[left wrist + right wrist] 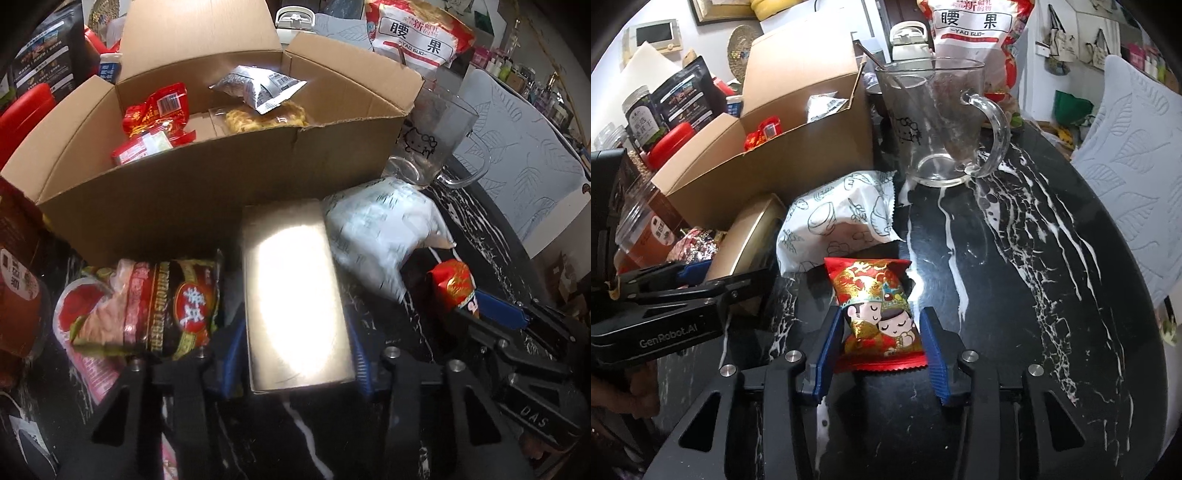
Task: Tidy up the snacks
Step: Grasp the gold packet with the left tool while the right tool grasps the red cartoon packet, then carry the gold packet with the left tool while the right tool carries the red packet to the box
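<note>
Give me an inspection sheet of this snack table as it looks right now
Surface: black marble table, crowded on its left.
Job's things: open cardboard box holding packets; gold box; red cartoon packet; white packet.
Clutter: glass mug, cashew bag, jars.
Grippers: left gripper pads against gold box; right gripper straddles red packet, a gap showing on one side.
Cables: nothing seen.
Surroundings: pale embossed chair.
</note>
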